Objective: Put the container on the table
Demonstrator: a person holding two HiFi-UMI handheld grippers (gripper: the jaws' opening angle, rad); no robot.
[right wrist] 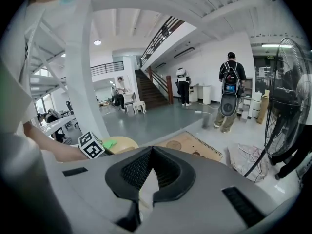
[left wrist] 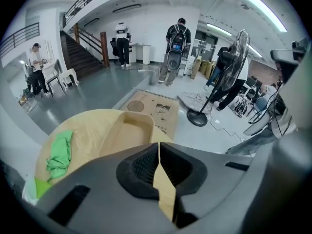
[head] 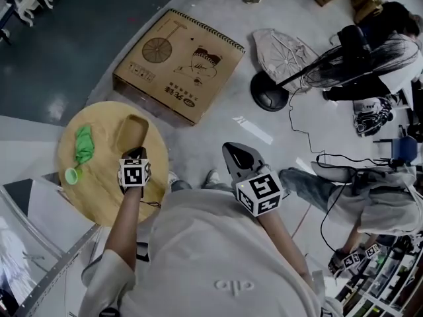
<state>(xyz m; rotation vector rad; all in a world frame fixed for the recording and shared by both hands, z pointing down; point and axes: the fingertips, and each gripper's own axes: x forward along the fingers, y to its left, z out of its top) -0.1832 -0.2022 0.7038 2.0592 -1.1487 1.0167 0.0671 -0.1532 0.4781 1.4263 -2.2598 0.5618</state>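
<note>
In the head view, the container point(head: 131, 132), a shallow tan tray, is lying flat on the round wooden table point(head: 99, 197) near its far edge, on the side facing the cardboard box point(head: 178, 65) on the floor; a green cloth point(head: 83, 144) is lying toward the table's left edge, with a small green cup point(head: 71, 175) just beside it at the near-left rim; the left gripper point(head: 135, 153) is hovering over the container's near end, while the right gripper point(head: 231, 148) is hanging over the floor, well apart from the table's right edge; a fan point(head: 344, 68) is standing farther right.

In the left gripper view, the jaws are meeting tip to tip with nothing between them; the container is sitting open side up on the table beyond and below them, and the cloth is showing at the left.

In the right gripper view, the jaws are likewise pressing together at their tips and holding nothing; the table's edge and the left gripper are showing at the left, with the cardboard box lying beyond.
</note>
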